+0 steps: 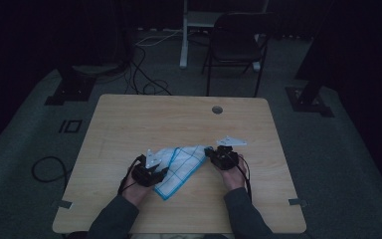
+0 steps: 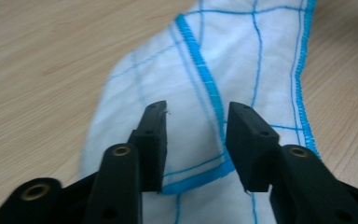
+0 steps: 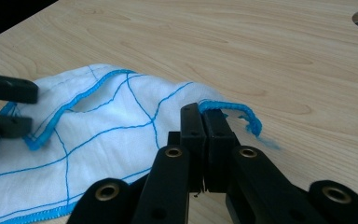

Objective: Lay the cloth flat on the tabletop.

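Lengthwise, the white blue-checked cloth (image 1: pixel 179 168) runs near-left to far-right on the wooden table (image 1: pixel 129 119), its far-right corner clamped in the right gripper (image 3: pixel 202 122), while the left gripper (image 2: pixel 196 122) gapes empty above its near-left hem.

Tongs (image 2: pixel 196 140) parted over blue-checked white cloth (image 2: pixel 242 60), wooden table (image 2: pixel 42 60)

1. the room is dark, with black walls at 12 o'clock.
2. a grey carpet floor (image 1: pixel 358 164) lies all around the wooden table (image 1: pixel 144 119).
3. a black folding chair (image 1: pixel 236 47) stands at 12 o'clock.
4. black cables (image 1: pixel 144 79) curl on the floor at 11 o'clock.
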Tool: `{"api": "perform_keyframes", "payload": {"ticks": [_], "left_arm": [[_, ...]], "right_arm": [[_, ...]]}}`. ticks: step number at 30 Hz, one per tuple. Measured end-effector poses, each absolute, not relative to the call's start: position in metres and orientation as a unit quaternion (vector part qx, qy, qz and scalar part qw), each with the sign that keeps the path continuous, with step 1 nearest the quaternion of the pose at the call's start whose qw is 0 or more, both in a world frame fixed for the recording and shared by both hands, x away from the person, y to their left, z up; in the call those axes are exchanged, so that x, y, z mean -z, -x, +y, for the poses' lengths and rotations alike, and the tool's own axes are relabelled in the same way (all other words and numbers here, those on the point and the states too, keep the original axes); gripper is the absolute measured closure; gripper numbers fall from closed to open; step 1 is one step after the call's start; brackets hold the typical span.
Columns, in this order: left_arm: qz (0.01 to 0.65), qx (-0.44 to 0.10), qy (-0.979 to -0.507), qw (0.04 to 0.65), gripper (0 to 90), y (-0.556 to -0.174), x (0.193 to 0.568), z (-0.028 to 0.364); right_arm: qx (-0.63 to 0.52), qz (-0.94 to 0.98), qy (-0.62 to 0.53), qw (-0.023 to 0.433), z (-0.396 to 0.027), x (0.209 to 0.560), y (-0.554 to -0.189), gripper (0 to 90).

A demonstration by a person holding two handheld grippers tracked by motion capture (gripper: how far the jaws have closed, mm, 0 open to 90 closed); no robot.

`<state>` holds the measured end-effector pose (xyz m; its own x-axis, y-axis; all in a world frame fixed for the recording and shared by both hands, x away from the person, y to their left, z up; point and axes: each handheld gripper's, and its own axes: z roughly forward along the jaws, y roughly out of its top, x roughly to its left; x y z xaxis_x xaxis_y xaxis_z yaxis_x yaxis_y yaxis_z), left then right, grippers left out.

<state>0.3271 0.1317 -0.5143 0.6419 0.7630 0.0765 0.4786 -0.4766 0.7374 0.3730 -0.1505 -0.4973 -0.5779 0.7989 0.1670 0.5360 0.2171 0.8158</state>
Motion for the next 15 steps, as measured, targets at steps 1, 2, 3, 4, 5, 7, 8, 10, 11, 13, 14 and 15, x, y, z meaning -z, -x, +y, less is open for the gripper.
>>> {"api": "perform_keyframes", "payload": {"ticks": [1,2,3,4,5,7,8,10,11,13,14,15], "left_arm": [[0.368,-0.203,-0.838,0.347,55.2,-0.328,0.516,0.129],[0.367,-0.204,-0.841,0.341,54.2,-0.329,0.519,0.128],[0.366,-0.207,-0.842,0.337,54.0,-0.329,0.521,0.126],[0.365,-0.209,-0.844,0.332,53.9,-0.330,0.522,0.125],[0.365,-0.210,-0.847,0.325,54.1,-0.331,0.524,0.125],[0.373,-0.212,-0.848,0.310,65.3,-0.334,0.527,0.125],[0.376,-0.208,-0.847,0.313,73.0,-0.335,0.527,0.126],[0.380,-0.209,-0.842,0.321,83.6,-0.335,0.523,0.130],[0.384,-0.210,-0.839,0.324,85.8,-0.335,0.520,0.132],[0.385,-0.214,-0.834,0.331,87.2,-0.336,0.513,0.136],[0.387,-0.215,-0.832,0.335,87.4,-0.337,0.509,0.139],[0.389,-0.215,-0.829,0.339,87.5,-0.339,0.506,0.142]], "right_arm": [[-0.449,0.767,-0.435,0.146,-0.151,0.498,-0.373,89.3],[-0.449,0.767,-0.435,0.146,-0.151,0.498,-0.373,89.4],[-0.449,0.766,-0.435,0.146,-0.151,0.498,-0.372,89.3],[-0.450,0.766,-0.435,0.146,-0.151,0.498,-0.372,89.3],[-0.450,0.766,-0.435,0.146,-0.152,0.497,-0.372,89.3],[-0.451,0.765,-0.435,0.146,-0.152,0.497,-0.371,89.3],[-0.451,0.766,-0.435,0.147,-0.152,0.497,-0.371,89.3],[-0.451,0.766,-0.434,0.148,-0.153,0.497,-0.370,89.3],[-0.450,0.766,-0.434,0.148,-0.153,0.497,-0.370,89.3],[-0.449,0.766,-0.435,0.147,-0.155,0.499,-0.369,89.3],[-0.449,0.766,-0.437,0.147,-0.155,0.499,-0.369,89.3],[-0.450,0.766,-0.436,0.147,-0.156,0.500,-0.369,89.3]]}}
